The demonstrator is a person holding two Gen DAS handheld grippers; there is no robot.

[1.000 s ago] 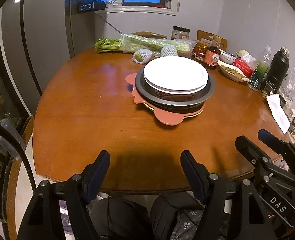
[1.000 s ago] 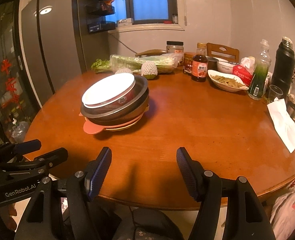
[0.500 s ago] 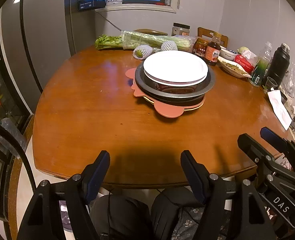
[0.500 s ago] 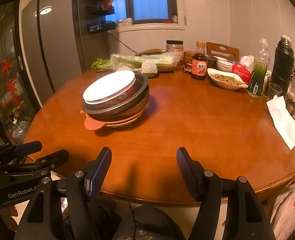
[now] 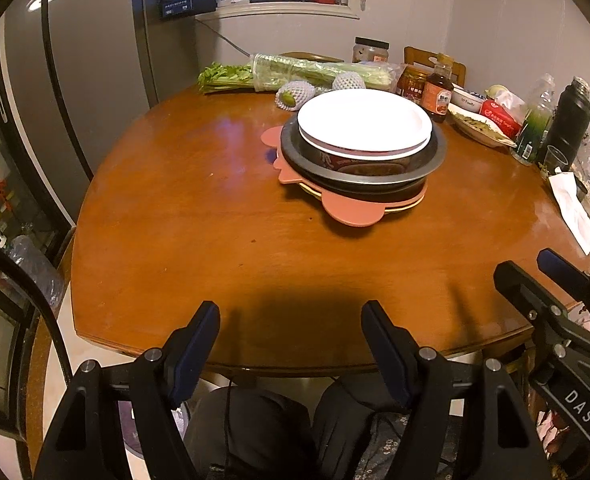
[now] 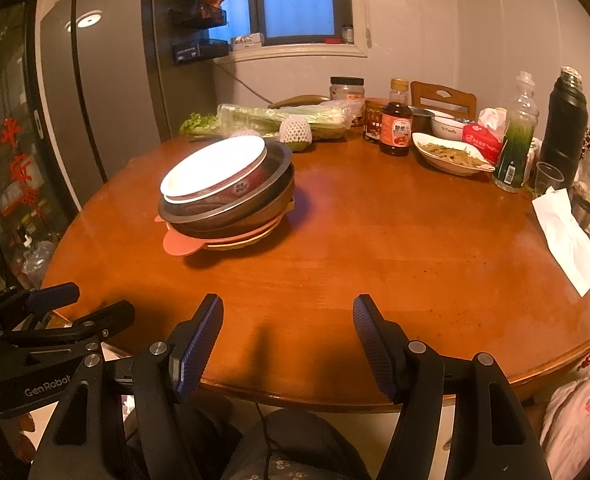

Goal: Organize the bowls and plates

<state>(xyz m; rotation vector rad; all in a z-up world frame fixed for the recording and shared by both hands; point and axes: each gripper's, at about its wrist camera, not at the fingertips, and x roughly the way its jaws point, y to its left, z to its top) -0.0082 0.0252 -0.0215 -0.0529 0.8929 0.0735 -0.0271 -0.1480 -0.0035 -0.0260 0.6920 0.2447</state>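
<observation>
The left tool (image 5: 291, 326) is matte black plastic; its two fingers carry dark blue ribbed pads (image 5: 199, 336) and round silver screws at the knuckles; triangular cut-outs lighten each finger base. The right tool (image 6: 288, 316) is built alike, with brighter blue ridged pads (image 6: 205, 330); seen at 3 o'clock from the left camera, its side reads "DAS"; the left one's side reads "GenRobot". The person wears dark trousers (image 5: 255, 432).

One stack (image 5: 361, 152) of dishes sits on the counter (image 5: 199, 220): two white plates (image 5: 365, 120) on top, one patterned bowl (image 6: 235, 190), two metal bowls (image 5: 359, 174) and, at the bottom, what looks like two or three flat plates (image 5: 351, 210), their edges too close to count surely. Two netted fruits (image 5: 293, 95), two jars (image 6: 347, 88), one sauce bottle (image 6: 395, 128), one flask (image 6: 566, 128), two grippers (image 6: 287, 324).
</observation>
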